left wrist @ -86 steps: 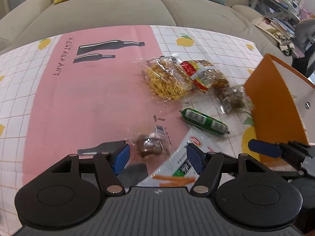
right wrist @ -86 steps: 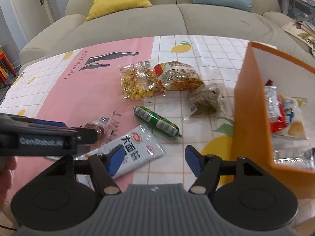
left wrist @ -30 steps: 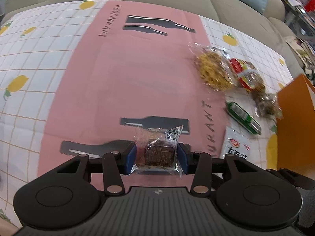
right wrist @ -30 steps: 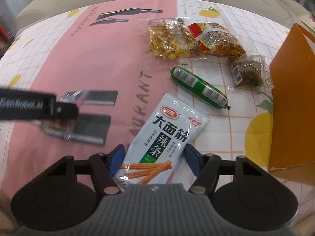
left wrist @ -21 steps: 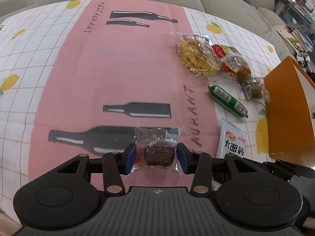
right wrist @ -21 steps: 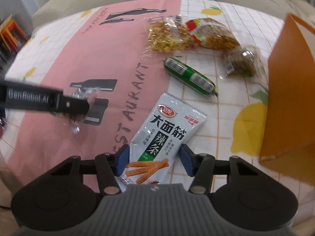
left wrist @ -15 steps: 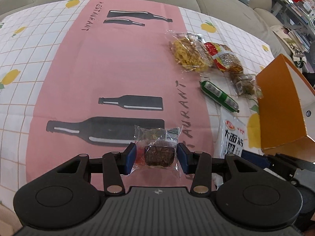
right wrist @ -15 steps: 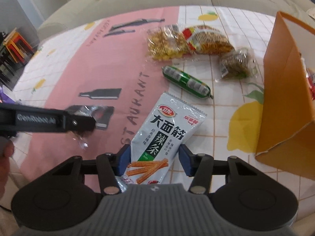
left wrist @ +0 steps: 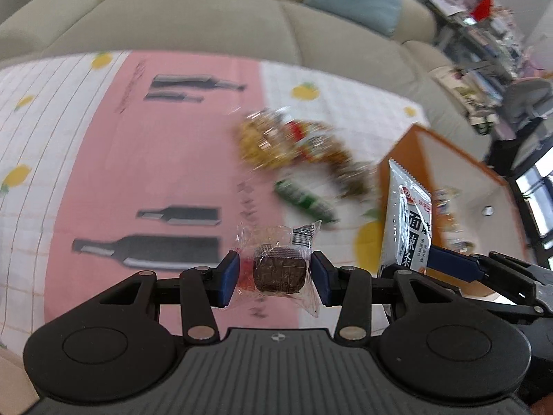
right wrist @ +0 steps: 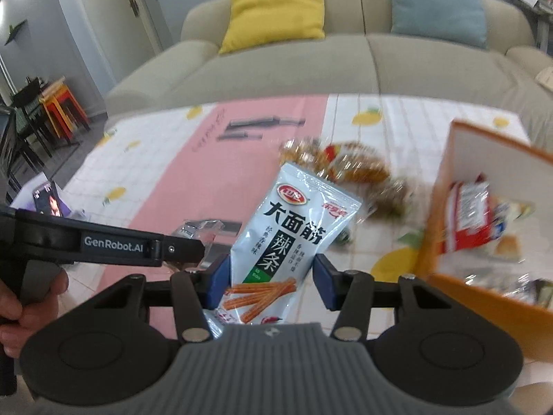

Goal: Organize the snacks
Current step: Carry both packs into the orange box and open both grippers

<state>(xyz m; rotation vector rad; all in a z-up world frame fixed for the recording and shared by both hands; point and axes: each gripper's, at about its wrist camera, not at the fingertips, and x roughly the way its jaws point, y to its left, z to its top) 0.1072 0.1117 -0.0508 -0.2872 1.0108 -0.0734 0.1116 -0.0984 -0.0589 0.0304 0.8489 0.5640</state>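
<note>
My left gripper (left wrist: 275,271) is shut on a brown cake in a clear wrapper (left wrist: 280,276), held above the pink tablecloth (left wrist: 166,173). A white spicy-strip pouch (right wrist: 293,221) stands upright between the blue pads of my right gripper (right wrist: 272,278), clear of the table. In the left wrist view that pouch (left wrist: 409,221) hangs just in front of the orange box (left wrist: 449,159). The box (right wrist: 484,145) is open at the right and holds a red packet (right wrist: 466,218) and other snacks. A yellow snack bag (left wrist: 262,141), a red bag (left wrist: 321,145) and a green sausage (left wrist: 304,200) lie blurred on the table.
A beige sofa (right wrist: 345,62) with a yellow cushion (right wrist: 273,10) and a blue cushion (right wrist: 435,7) runs behind the table. A phone (right wrist: 46,202) lies at the table's left edge. A person's hand (right wrist: 20,307) holds the left gripper's handle. Chairs stand far left.
Both grippers have risen with their snacks and tilted up towards the sofa. The right gripper closed on the white pouch and lifted it off the table, nearer the orange box.
</note>
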